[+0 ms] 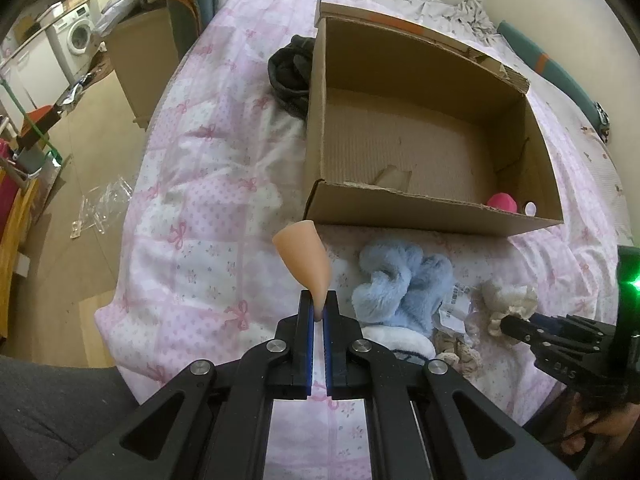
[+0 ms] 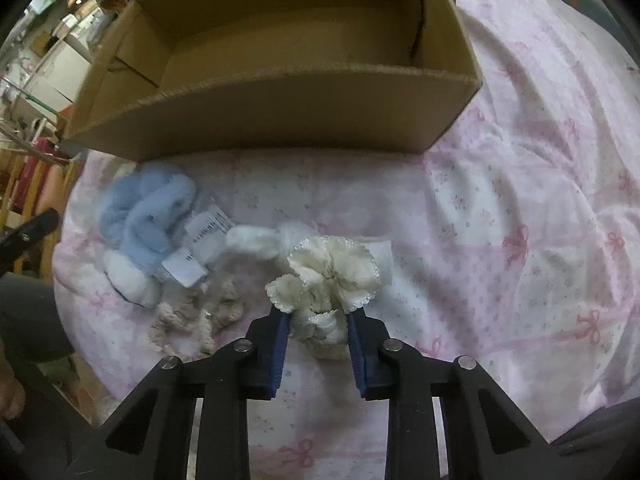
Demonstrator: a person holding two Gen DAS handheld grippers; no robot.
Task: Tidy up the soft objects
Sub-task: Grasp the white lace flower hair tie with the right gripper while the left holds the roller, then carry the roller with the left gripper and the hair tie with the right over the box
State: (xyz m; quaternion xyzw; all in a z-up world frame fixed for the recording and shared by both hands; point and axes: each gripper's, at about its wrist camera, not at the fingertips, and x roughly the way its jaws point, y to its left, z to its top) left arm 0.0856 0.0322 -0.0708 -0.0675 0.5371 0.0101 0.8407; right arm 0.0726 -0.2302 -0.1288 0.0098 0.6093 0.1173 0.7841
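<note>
On the bed (image 1: 192, 184), in front of the box (image 1: 432, 208), I pinch a peach sponge (image 1: 306, 260) by its narrow tip in my left gripper (image 1: 319, 314), lifted clear so it can go over the near wall. My right gripper (image 2: 318, 316) closes on a cream scrunchie (image 2: 332, 272), gathering its ruffles. The blue plush (image 1: 400, 284) lies between them, near the box.

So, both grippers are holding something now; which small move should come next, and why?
Probably carry the left gripper forward over the box and release there. Its fingers already pinch the peach sponge by its narrow end, lifted off the bedspread, and the box's near wall is just ahead. The right gripper holds the cream scrunchie and could follow.
</note>
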